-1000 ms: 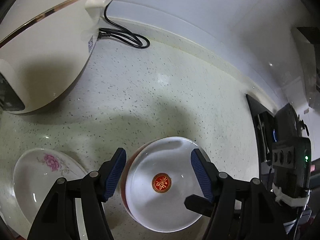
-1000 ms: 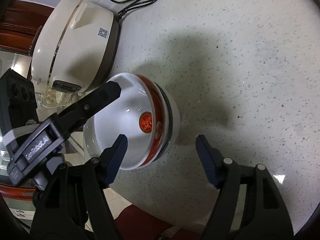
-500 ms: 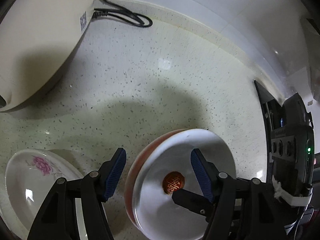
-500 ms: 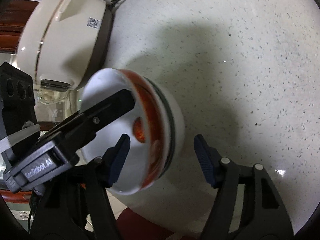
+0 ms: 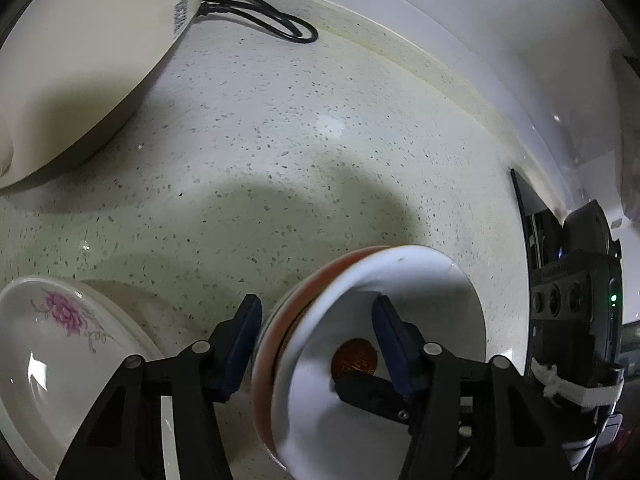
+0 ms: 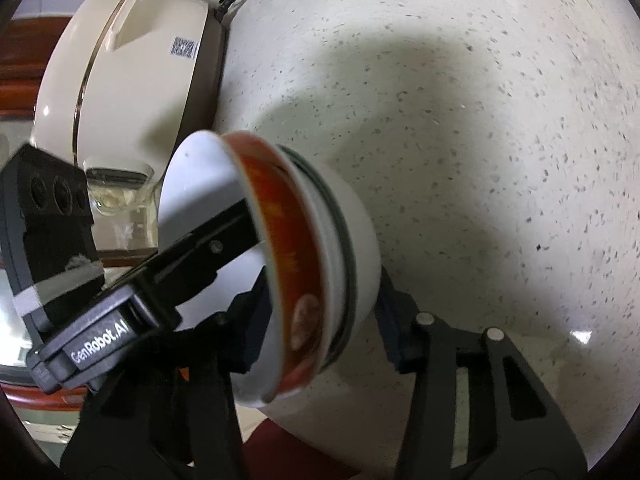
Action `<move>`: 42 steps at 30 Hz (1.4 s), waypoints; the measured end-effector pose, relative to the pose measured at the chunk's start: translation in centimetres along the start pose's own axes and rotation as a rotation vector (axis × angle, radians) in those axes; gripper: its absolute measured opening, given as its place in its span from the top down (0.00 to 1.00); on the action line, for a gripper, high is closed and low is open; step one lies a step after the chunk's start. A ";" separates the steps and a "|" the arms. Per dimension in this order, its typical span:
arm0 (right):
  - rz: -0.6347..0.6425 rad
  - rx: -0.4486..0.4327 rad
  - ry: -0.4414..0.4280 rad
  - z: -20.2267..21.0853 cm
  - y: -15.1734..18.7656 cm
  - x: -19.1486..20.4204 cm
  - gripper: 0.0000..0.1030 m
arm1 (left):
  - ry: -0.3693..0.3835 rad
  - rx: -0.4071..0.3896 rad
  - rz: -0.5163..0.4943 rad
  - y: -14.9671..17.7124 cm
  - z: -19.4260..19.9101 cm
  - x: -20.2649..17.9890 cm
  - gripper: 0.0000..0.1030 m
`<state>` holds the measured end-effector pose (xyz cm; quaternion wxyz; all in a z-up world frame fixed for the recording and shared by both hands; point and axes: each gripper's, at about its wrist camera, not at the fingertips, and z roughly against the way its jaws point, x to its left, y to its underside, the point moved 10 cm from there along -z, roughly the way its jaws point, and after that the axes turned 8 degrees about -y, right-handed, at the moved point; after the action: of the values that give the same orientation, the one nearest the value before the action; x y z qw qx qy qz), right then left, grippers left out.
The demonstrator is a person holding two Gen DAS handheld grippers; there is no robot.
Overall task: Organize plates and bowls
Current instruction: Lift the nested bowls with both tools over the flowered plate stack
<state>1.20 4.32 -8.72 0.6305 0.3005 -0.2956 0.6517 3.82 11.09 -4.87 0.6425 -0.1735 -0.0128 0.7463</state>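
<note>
- The stack of bowls (image 5: 384, 320) sits on the speckled countertop (image 5: 304, 152), tilted on its side. The inner one is glossy white ceramic with a red-orange outer band and a round red emblem on its floor.
- From the right wrist, the stack of bowls (image 6: 304, 264) shows what the left wrist cannot: a second, plain white bowl with a dark green rim line cups the red-banded one from outside.
- The left gripper (image 5: 316, 324) straddles the near rim, one blue pad outside the wall and the other inside the bowl. Its jaws have just been closing with the rim between them; whether the pads press, I cannot tell.
- The right gripper (image 6: 320, 304) spans both bowls across their walls. Its jaws have just been closing around them, and firm contact is not clear.
- A shallow white plate (image 5: 60, 344) with a pink flower print lies at the left, apart from the stack; only the left wrist shows it.
- A smooth cream rice cooker (image 6: 128, 80) with a thin gold line stands nearby, and its black cord (image 5: 260, 16) loops by the wall.
</note>
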 end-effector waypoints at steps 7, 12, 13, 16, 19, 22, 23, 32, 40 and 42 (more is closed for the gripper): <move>-0.010 -0.003 -0.020 0.2 0.4 0.0 0.52 | -0.021 -0.014 0.004 0.8 0.5 -0.1 0.45; 0.001 -0.017 -0.034 0.7 0.3 0.7 0.52 | -0.026 -0.048 -0.002 0.3 1.3 -0.8 0.45; 0.007 -0.022 -0.036 1.0 0.2 1.0 0.52 | -0.026 -0.058 -0.004 0.1 1.5 -1.0 0.45; 0.018 -0.032 -0.046 2.3 0.4 1.3 0.52 | -0.026 -0.082 -0.007 0.0 2.4 -1.3 0.45; 0.032 -0.039 -0.051 3.0 0.5 2.0 0.52 | -0.023 -0.105 -0.003 -0.1 3.5 -1.2 0.45; 0.047 -0.038 -0.060 3.6 1.0 2.4 0.52 | -0.028 -0.129 0.005 0.1 4.4 -0.9 0.45; 0.052 -0.035 -0.065 3.6 1.1 2.7 0.52 | -0.030 -0.134 0.008 0.0 4.7 -0.7 0.45; 0.120 0.001 -0.087 2.5 1.9 6.7 0.52 | -0.054 -0.212 0.083 0.3 8.7 2.5 0.45; 0.180 0.060 -0.093 -0.3 2.5 9.9 0.52 | -0.078 -0.257 0.179 0.7 11.1 6.4 0.45; 0.193 0.081 -0.094 -1.5 2.5 10.8 0.52 | -0.085 -0.264 0.203 0.7 11.4 7.5 0.45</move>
<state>-1.54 12.39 -1.43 0.5375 0.3260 -0.3257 0.7062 -0.84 20.49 3.85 0.5346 -0.2248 -0.1203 0.8057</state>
